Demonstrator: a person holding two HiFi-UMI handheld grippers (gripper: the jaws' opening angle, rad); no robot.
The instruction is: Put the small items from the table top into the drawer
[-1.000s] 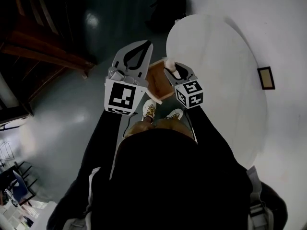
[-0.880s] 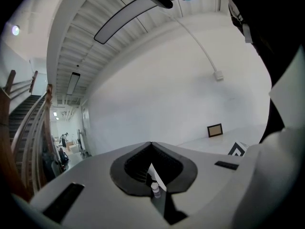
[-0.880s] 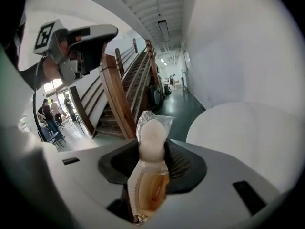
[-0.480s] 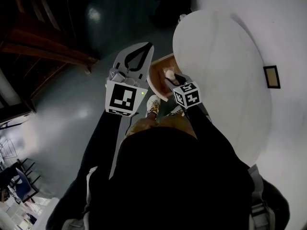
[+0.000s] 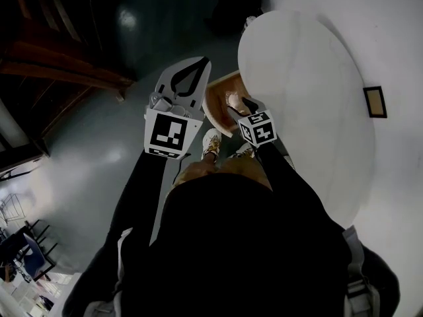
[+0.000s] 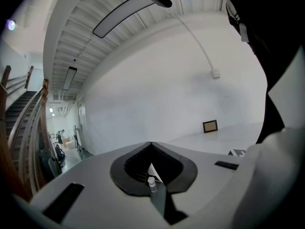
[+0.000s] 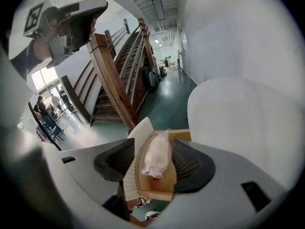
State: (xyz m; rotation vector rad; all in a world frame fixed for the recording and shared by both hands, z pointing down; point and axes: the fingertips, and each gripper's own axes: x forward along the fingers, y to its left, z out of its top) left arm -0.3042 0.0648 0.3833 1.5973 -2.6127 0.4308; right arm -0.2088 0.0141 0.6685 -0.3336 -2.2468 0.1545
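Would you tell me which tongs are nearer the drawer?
Right. The right tongs hang over the drawer, jaws just opened with a wrapped item between them; the left tongs, shut, are off to its left.

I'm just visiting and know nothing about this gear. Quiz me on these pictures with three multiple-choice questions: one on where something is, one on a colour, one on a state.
1. Where is the plastic-wrapped packet?
A) on a chair seat
B) between the jaws of the right hand-held gripper, at the open drawer
C) on a shelf

2. What colour is the table top?
A) white
B) green
C) black

3. How do the jaws of the left hand-held gripper stand?
A) wide apart
B) closed on a packet
C) tips together, nothing held

Answers:
1 B: the right gripper view shows the packet between jaws that have just been opening, with the wooden drawer beneath.
2 A: the head view shows a white round top.
3 C: the left gripper view shows the tips meeting, with nothing between them.
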